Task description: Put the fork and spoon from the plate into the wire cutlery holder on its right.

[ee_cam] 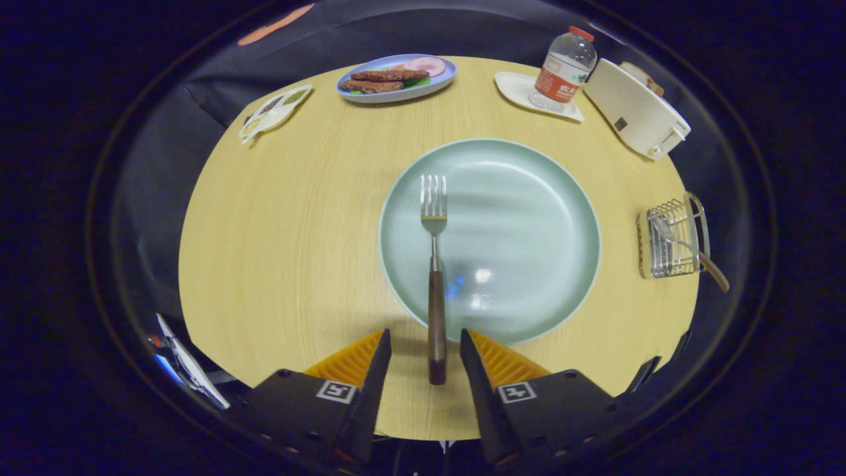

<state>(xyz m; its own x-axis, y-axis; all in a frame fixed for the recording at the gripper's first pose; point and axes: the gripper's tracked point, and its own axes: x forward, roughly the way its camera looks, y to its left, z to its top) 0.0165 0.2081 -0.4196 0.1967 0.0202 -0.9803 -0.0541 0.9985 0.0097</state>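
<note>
So the gripper (425, 344) sits low over the near edge of the round wooden table (284, 231), fingers spread apart, with the fork (434, 264) handle lying in the gap between them. Neither finger touches the handle, there's table showing on both sides of it. The fork has a dark wooden handle and metal tines; the tines point away from the gripper and rest on the pale green plate (529, 238), while the handle end hangs off the plate's near rim onto the table.

Off to the right of the plate, well apart from it, is the wire holder (667, 241). The spoon (687, 248) is already lying in it, bowl inside the wire, wooden handle sticking out toward the near right.

Far side of the table: a blue dish (396, 79) with some meat patties and a ham slice, a small snack tray (272, 111) to its left, a water bottle (565, 69) standing on a little white dish (522, 89), and a white toaster (634, 112) just right of that.
</note>
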